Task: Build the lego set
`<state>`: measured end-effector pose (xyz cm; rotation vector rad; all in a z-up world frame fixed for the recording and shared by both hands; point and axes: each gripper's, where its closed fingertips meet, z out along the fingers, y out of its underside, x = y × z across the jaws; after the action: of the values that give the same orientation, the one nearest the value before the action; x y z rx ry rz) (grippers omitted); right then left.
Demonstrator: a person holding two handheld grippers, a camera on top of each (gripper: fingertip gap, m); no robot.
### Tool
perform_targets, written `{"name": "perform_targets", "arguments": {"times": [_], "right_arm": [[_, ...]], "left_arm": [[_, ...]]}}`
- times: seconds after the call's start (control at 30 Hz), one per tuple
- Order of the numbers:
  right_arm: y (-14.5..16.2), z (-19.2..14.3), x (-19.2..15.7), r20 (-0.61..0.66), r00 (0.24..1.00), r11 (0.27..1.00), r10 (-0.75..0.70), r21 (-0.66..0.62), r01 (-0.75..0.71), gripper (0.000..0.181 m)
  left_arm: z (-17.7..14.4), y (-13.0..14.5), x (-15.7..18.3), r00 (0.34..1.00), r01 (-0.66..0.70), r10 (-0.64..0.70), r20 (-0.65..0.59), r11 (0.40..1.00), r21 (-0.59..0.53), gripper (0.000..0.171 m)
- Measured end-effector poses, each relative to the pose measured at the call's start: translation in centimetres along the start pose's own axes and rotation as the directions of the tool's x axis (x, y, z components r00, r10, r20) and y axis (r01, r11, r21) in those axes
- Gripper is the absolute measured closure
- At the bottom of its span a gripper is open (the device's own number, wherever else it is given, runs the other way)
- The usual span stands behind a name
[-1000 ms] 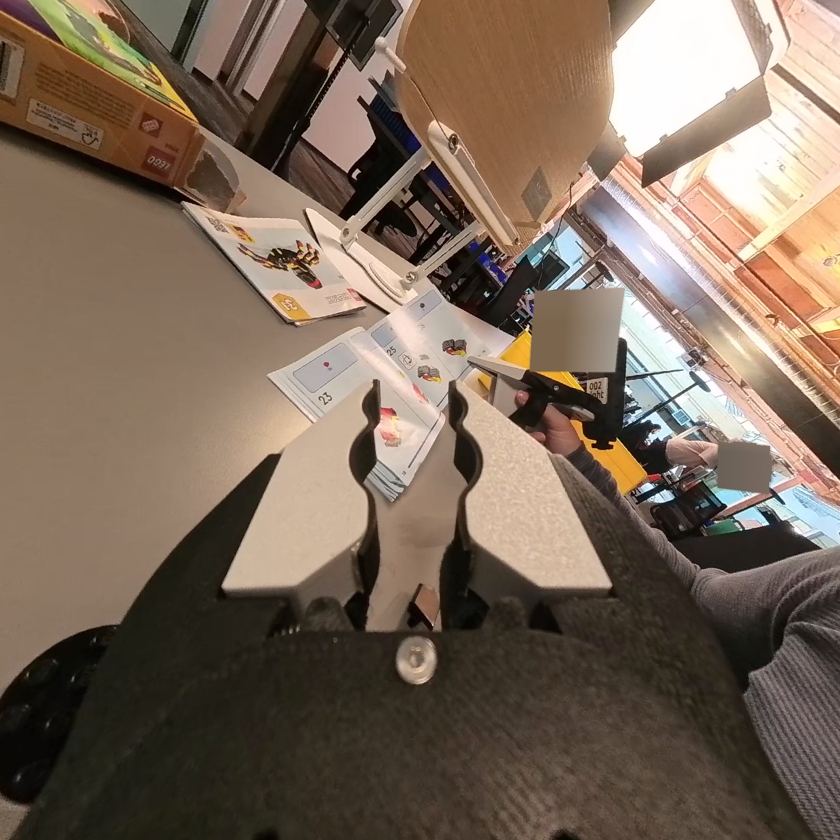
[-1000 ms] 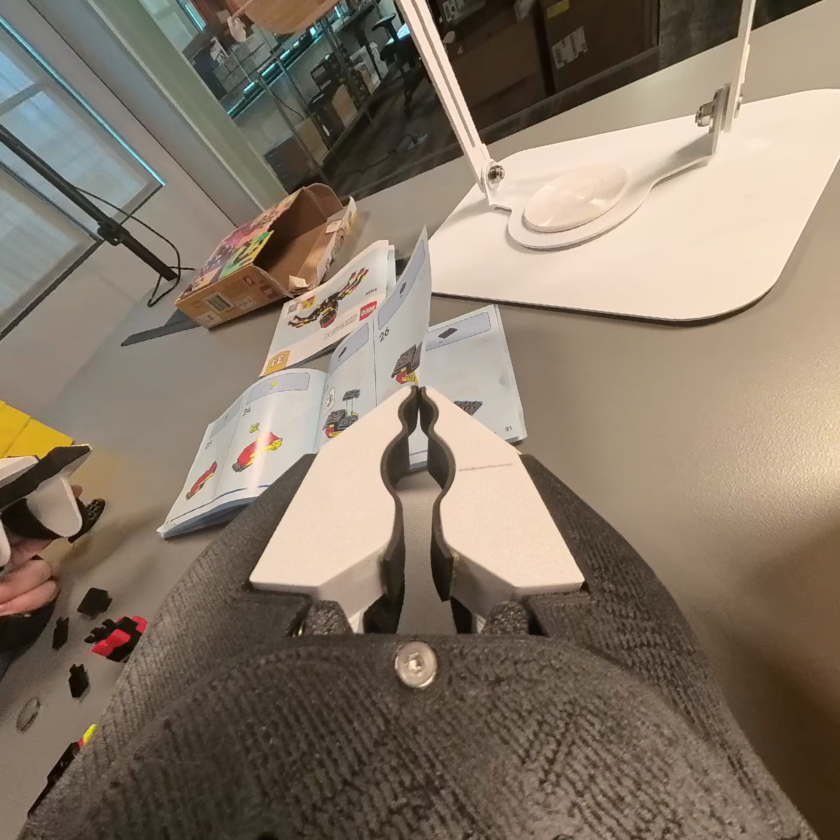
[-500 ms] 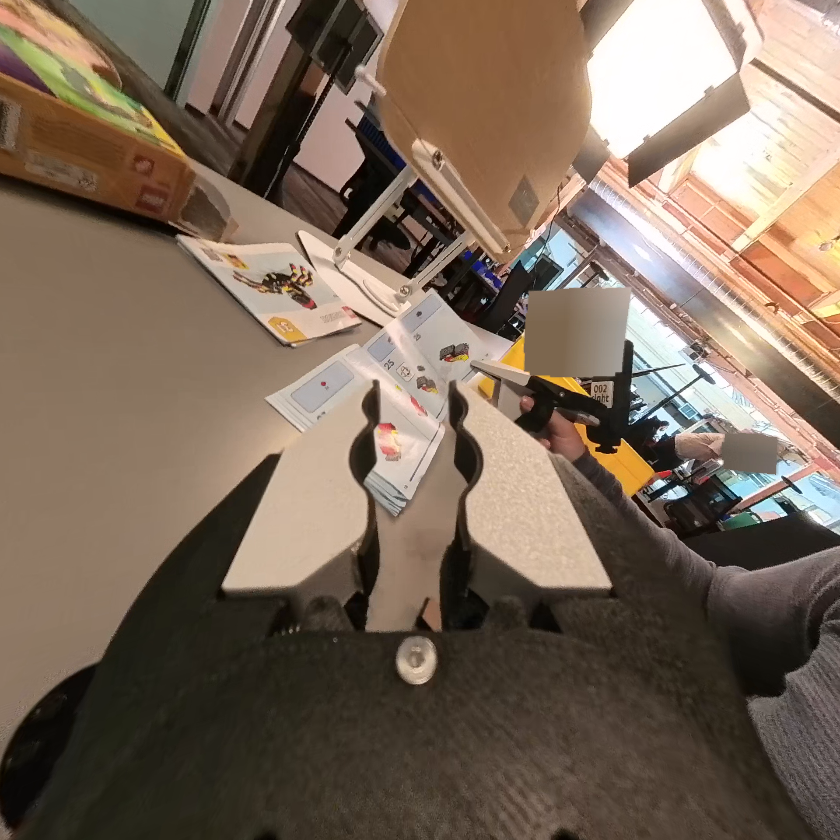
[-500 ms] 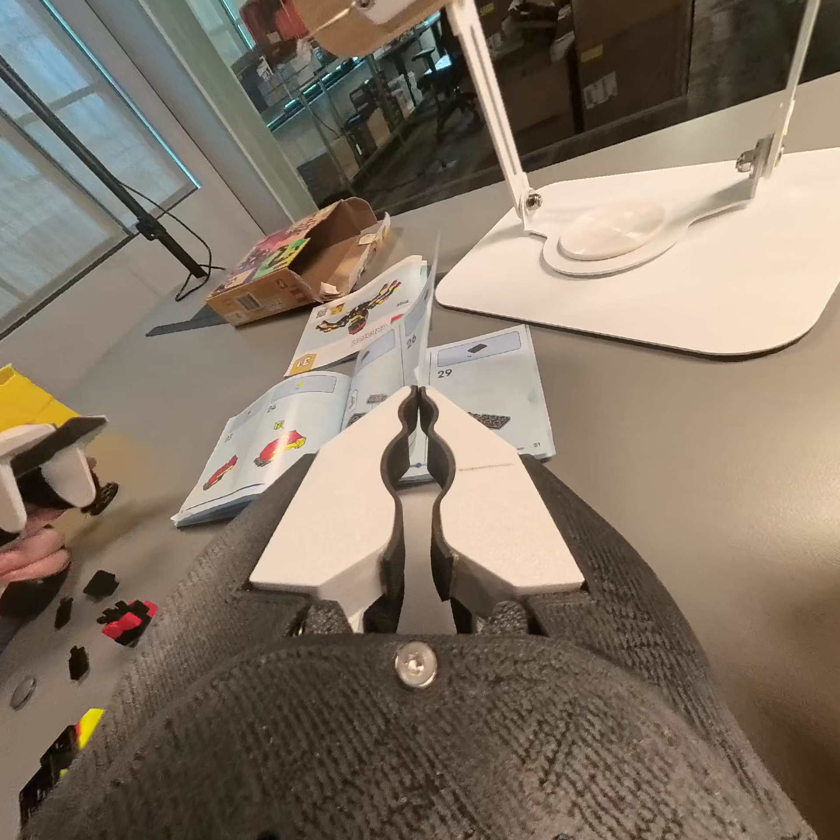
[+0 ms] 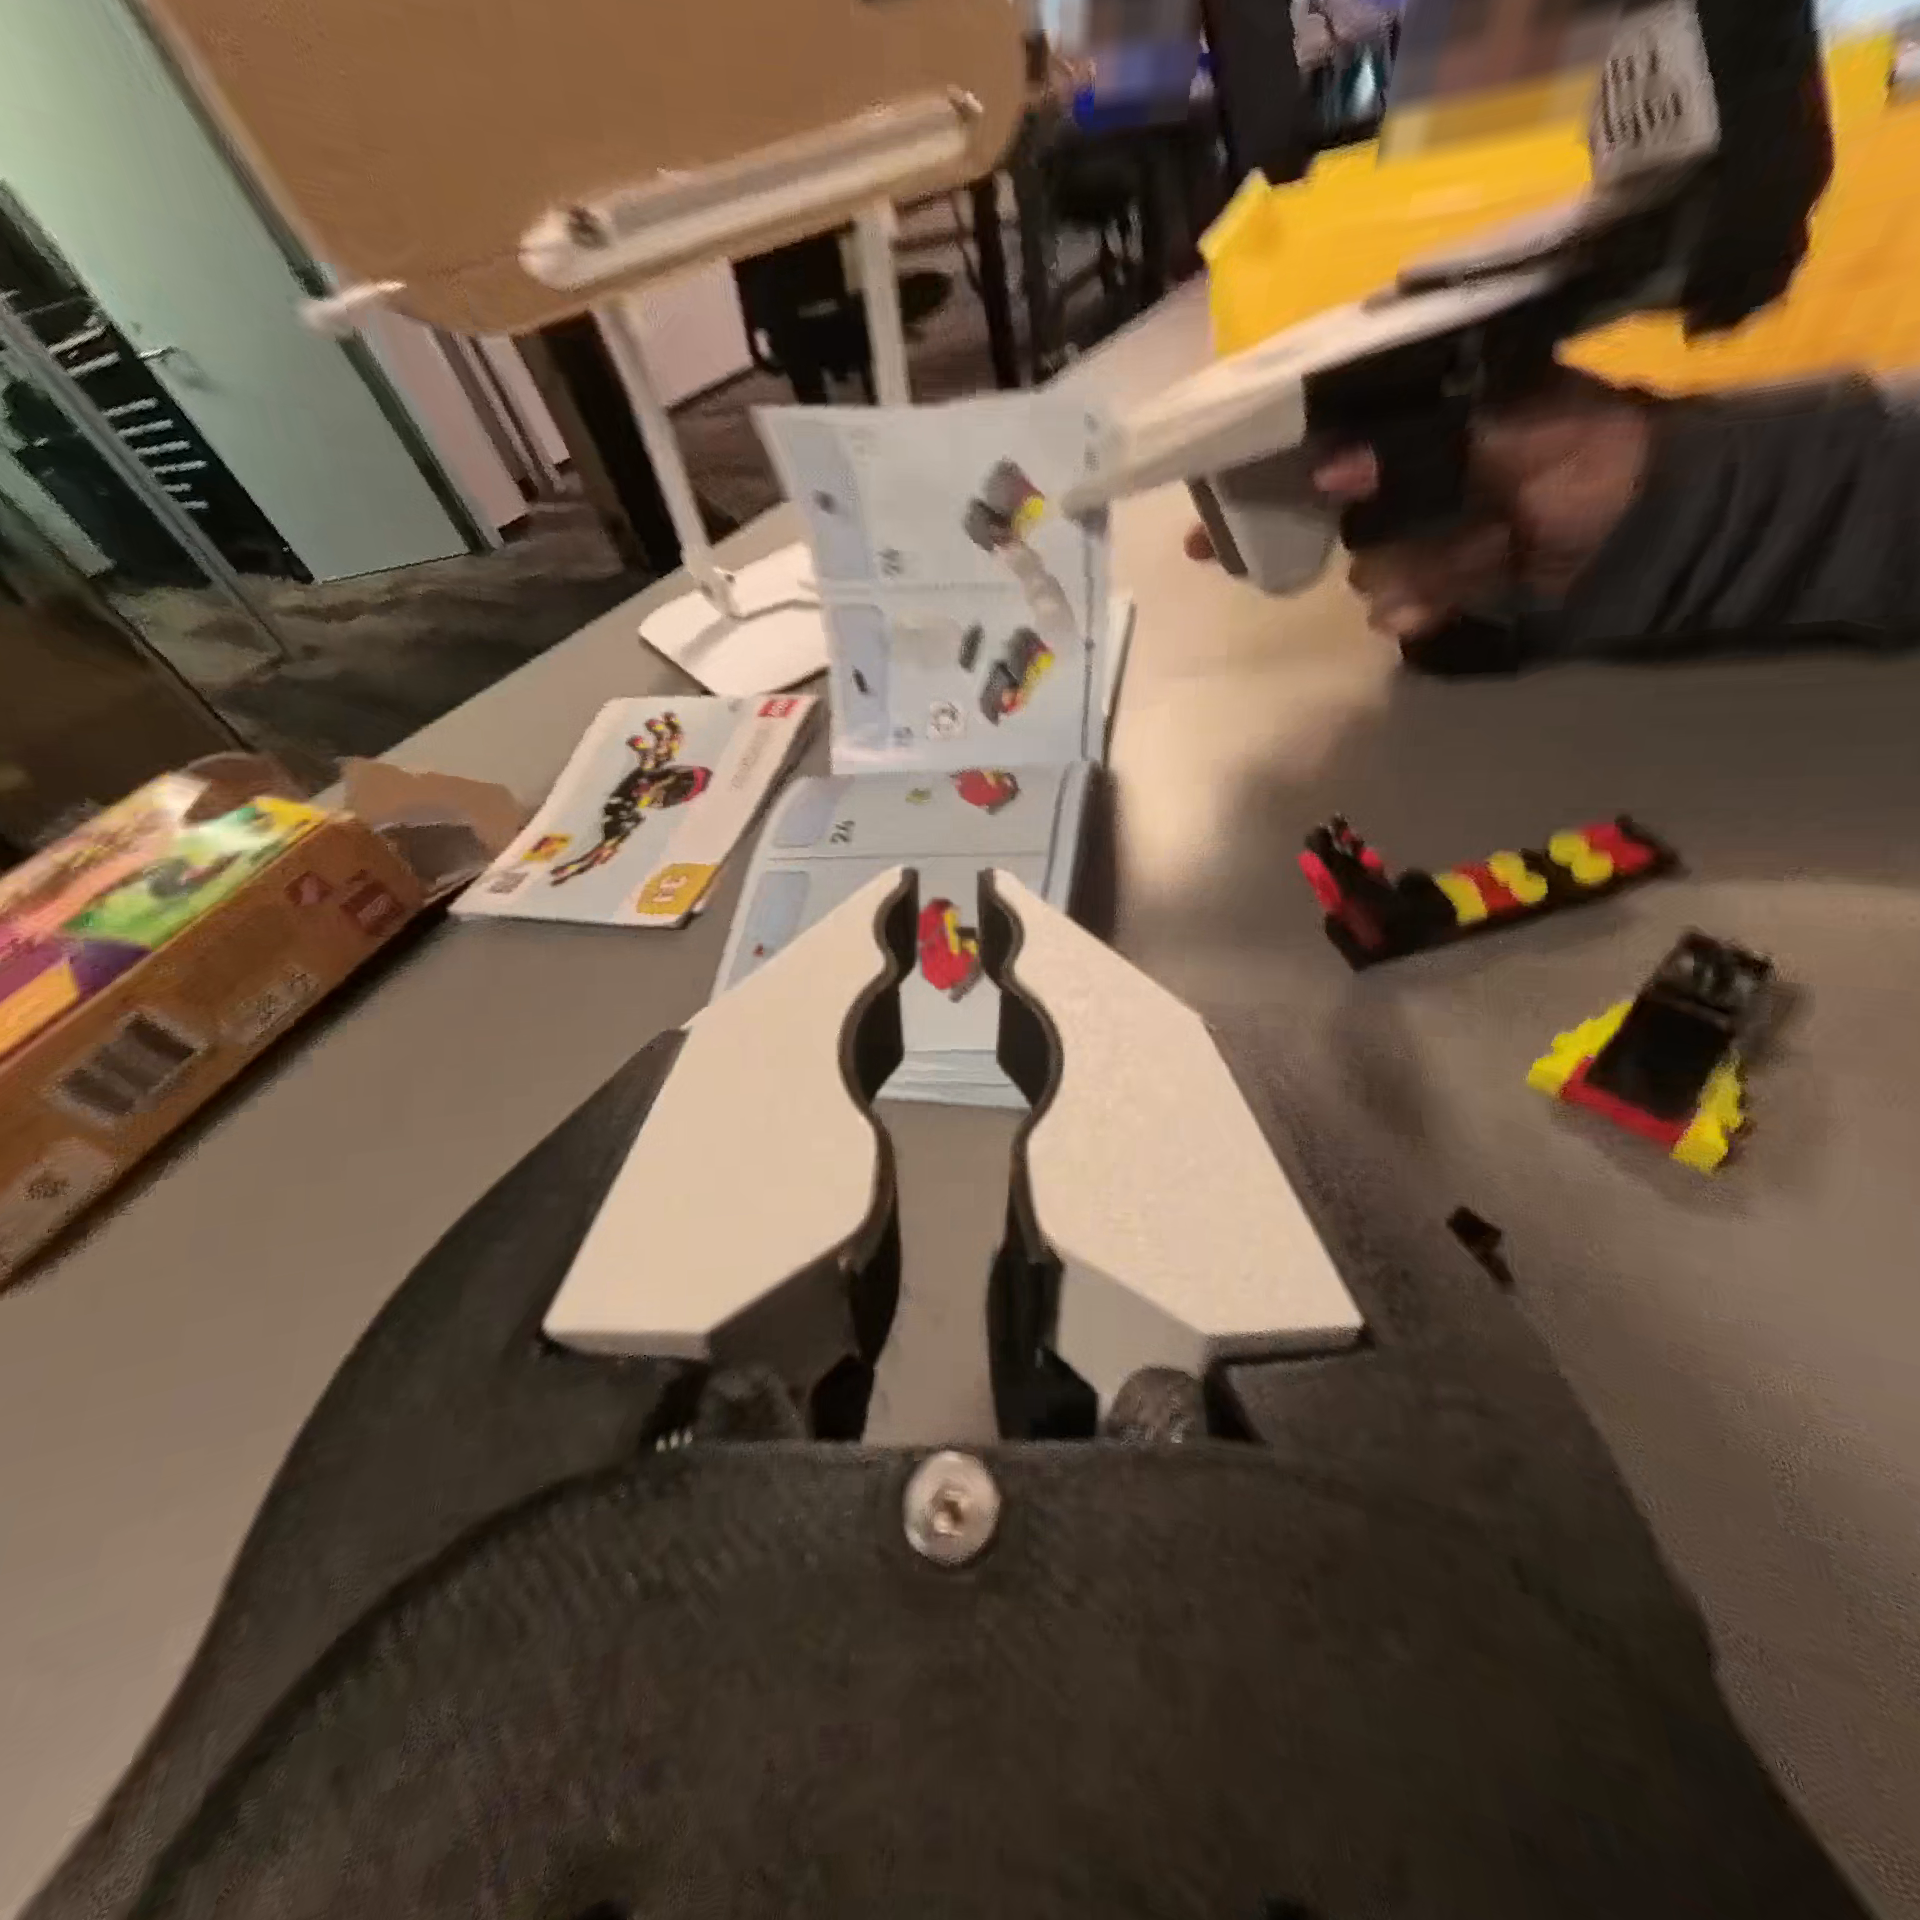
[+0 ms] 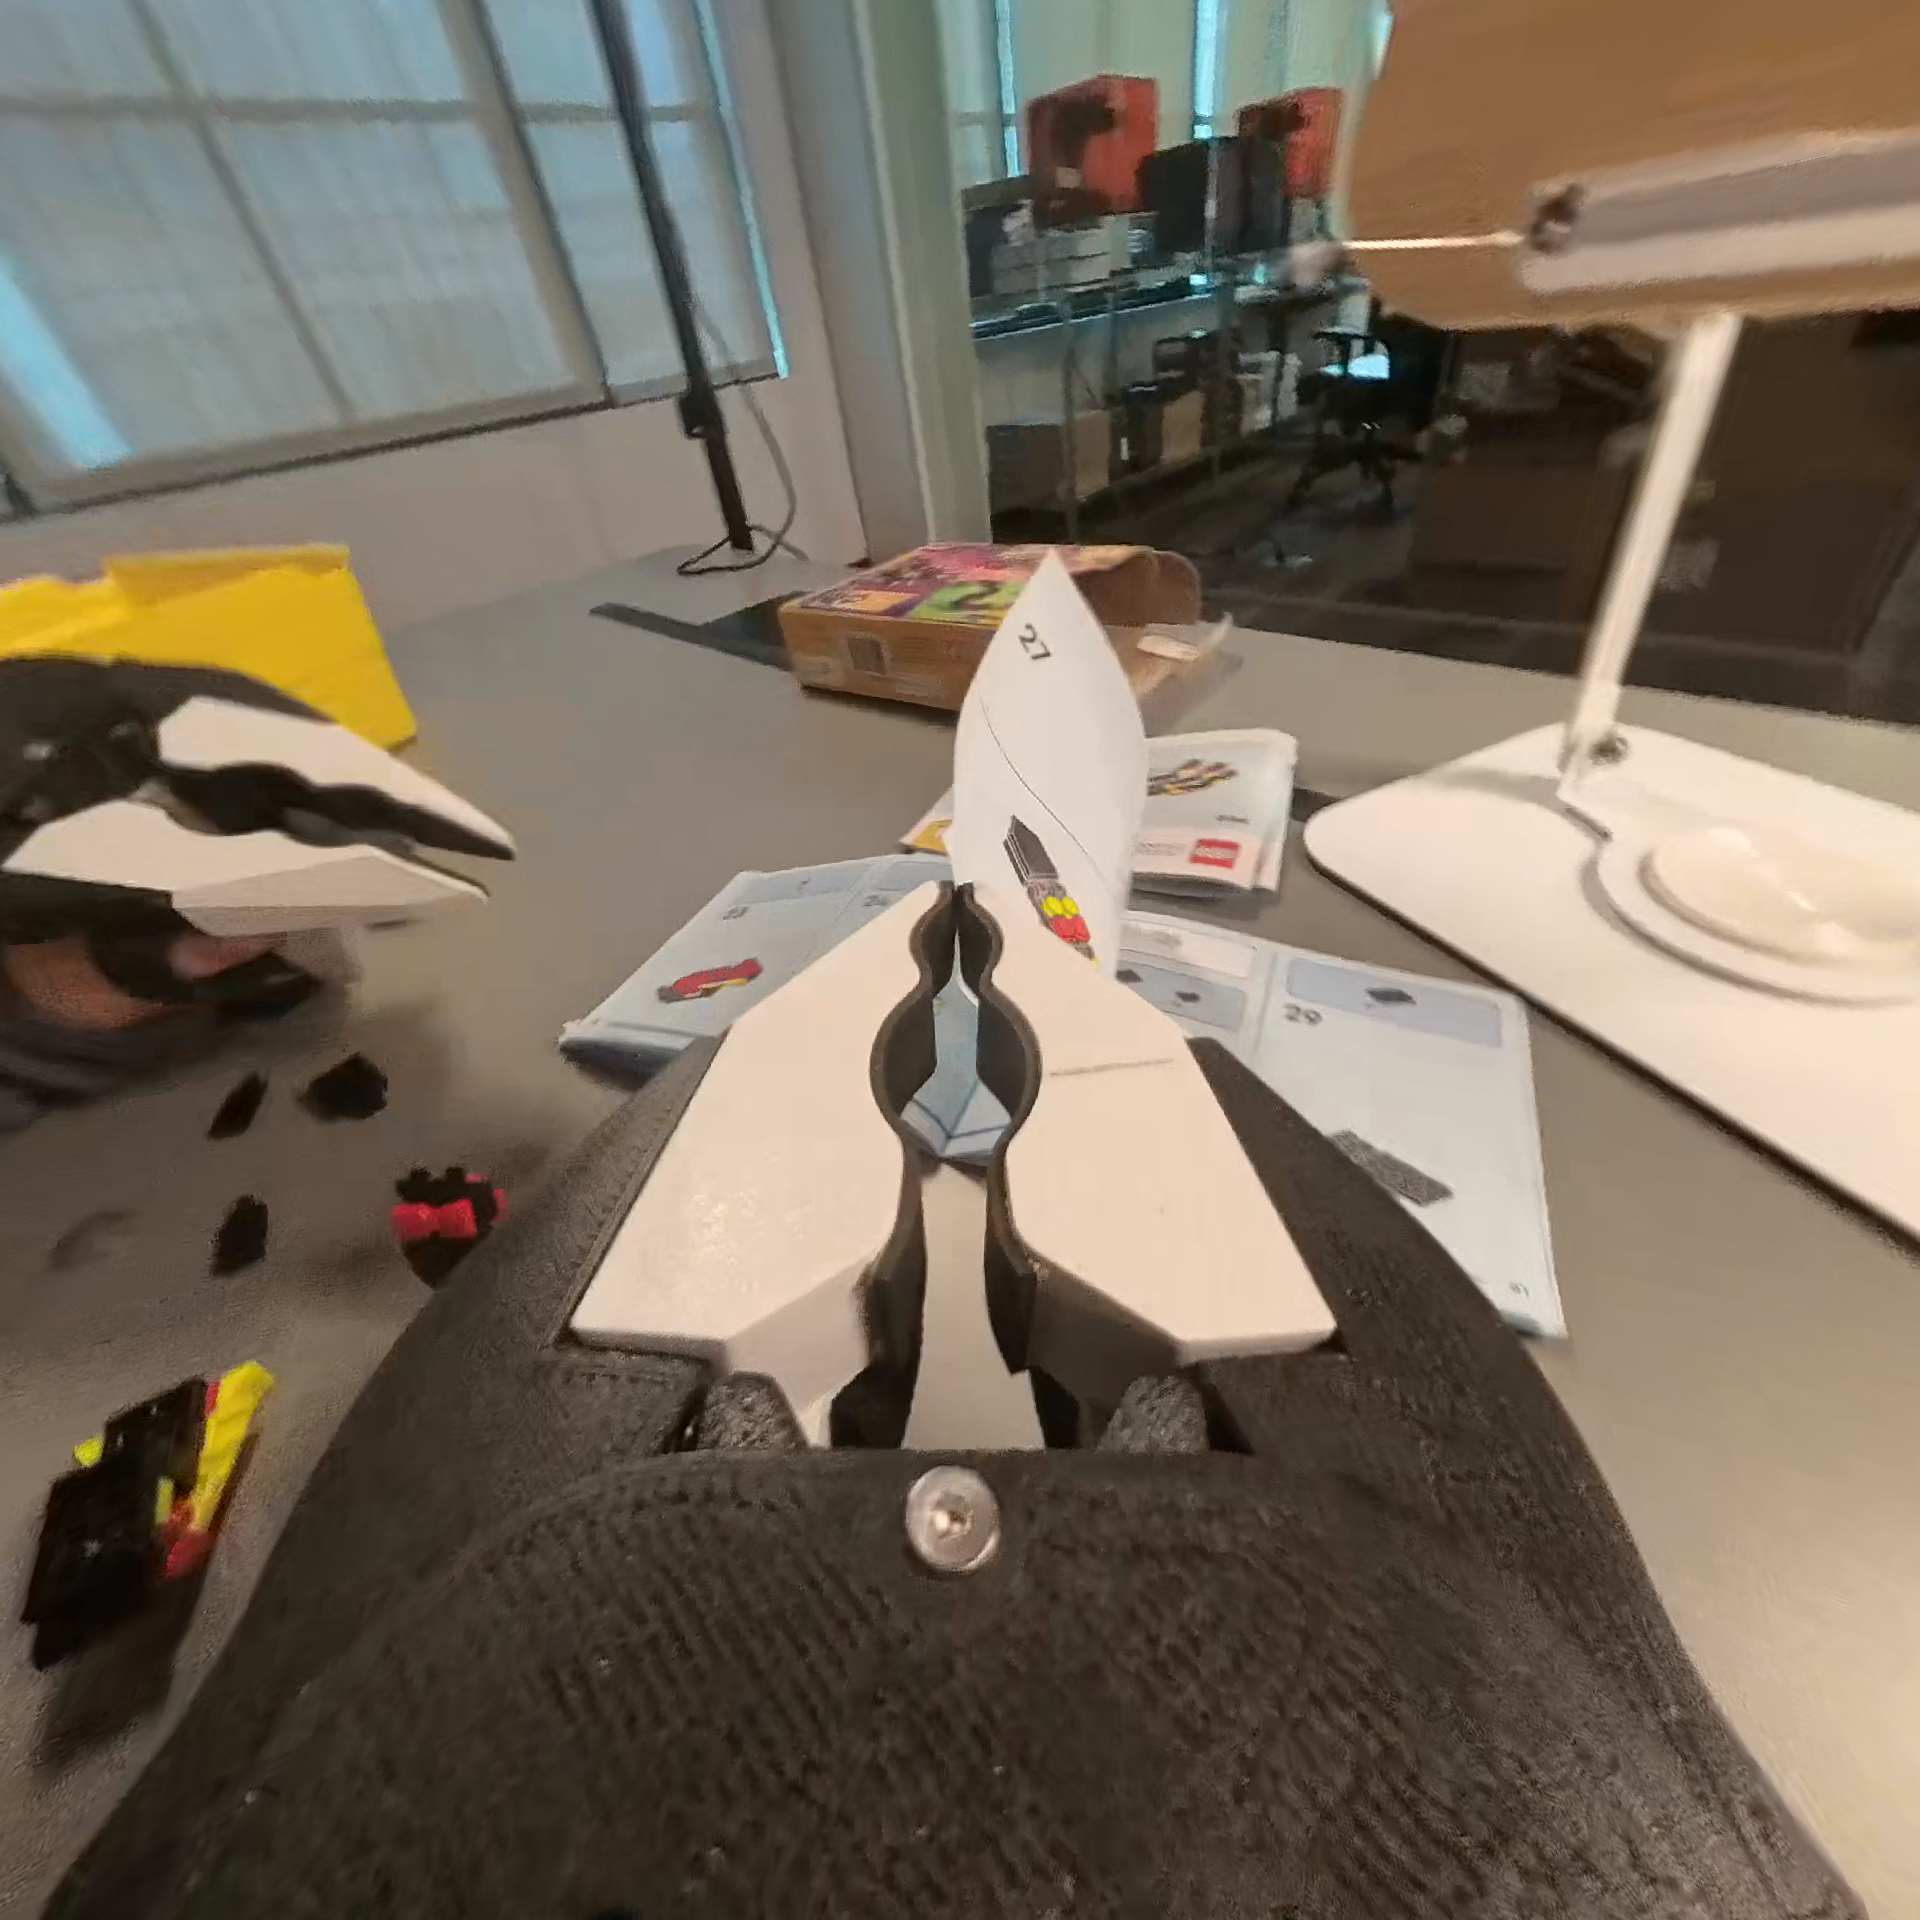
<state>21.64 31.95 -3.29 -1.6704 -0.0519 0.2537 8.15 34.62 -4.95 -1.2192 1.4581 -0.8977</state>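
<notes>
Left wrist view: the left gripper [image 5: 948, 914] occupies the lower centre of the frame. Its jaws stand slightly apart, with a narrow gap at the tips, and hold nothing. The open instruction booklet [image 5: 914, 862] lies on the grey surface [image 5: 312, 1195] directly beyond the tips, one page standing upright at upper centre. The right gripper [image 5: 1081, 504], at upper right, meets that raised page at its edge. A black, red and yellow lego assembly [image 5: 1486, 883] lies at right of the jaws, well apart from them; a second, smaller assembly [image 5: 1652, 1060] lies below it. A closed booklet [image 5: 644, 821] and the set's cardboard box [image 5: 156, 966] sit at left.

Right wrist view: the right gripper [image 6: 961, 899] fills the lower centre. Its jaws are nearly closed at the tips, pinching the raised page [image 6: 1049, 769] of the booklet. The left gripper [image 6: 488, 857] appears at left, jaws slightly parted. Loose black pieces [image 6: 343, 1086] and a red-and-black piece [image 6: 447, 1221] lie at lower left of the jaws. A white lamp base [image 6: 1662, 935] rests at right.
</notes>
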Motion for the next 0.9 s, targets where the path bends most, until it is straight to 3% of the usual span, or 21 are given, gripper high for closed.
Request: {"name": "perform_targets", "arguments": {"times": [0.13, 0.2, 0.23, 0.33, 0.43, 0.9], "right_arm": [[0.5, 1.0, -2.7, 0.066, 0.959, 0.96, -0.276, -0.02, 0.278, 0.181], [1.5, 1.5, -4.0, 0.086, 0.875, 0.876, -0.476, -0.04, 0.48, 0.181], [2.1, 1.8, -4.6, 0.094, 0.82, 0.82, -0.565, -0.051, 0.571, 0.181], [3.9, 2.4, -5.9, 0.11, 0.667, 0.662, -0.737, -0.076, 0.745, 0.181], [4.9, 2.6, -6.5, 0.133, 0.59, 0.584, -0.796, -0.084, 0.807, 0.181], [5.7, 2.6, -7.3, 0.123, 0.474, 0.47, -0.872, -0.063, 0.88, 0.181]], "left_arm": [[1.4, 2.5, 3.0, 0.979, -0.15, 0.123, -0.161, 0.974, -0.17, 0.143], [1.9, 3.5, 3.7, 0.965, -0.205, 0.158, -0.207, 0.952, -0.227, 0.142], [2.0, 3.8, 4.0, 0.958, -0.228, 0.174, -0.23, 0.944, -0.238, 0.129], [1.9, 3.7, 3.8, 0.954, -0.245, 0.193, -0.231, 0.944, -0.223, 0.128], [1.8, 4.3, 2.6, 0.958, -0.255, 0.207, -0.199, 0.934, -0.252, 0.136], [2.1, 5.1, 2.3, 0.963, -0.204, 0.134, -0.235, 0.929, -0.307, 0.155]]}}
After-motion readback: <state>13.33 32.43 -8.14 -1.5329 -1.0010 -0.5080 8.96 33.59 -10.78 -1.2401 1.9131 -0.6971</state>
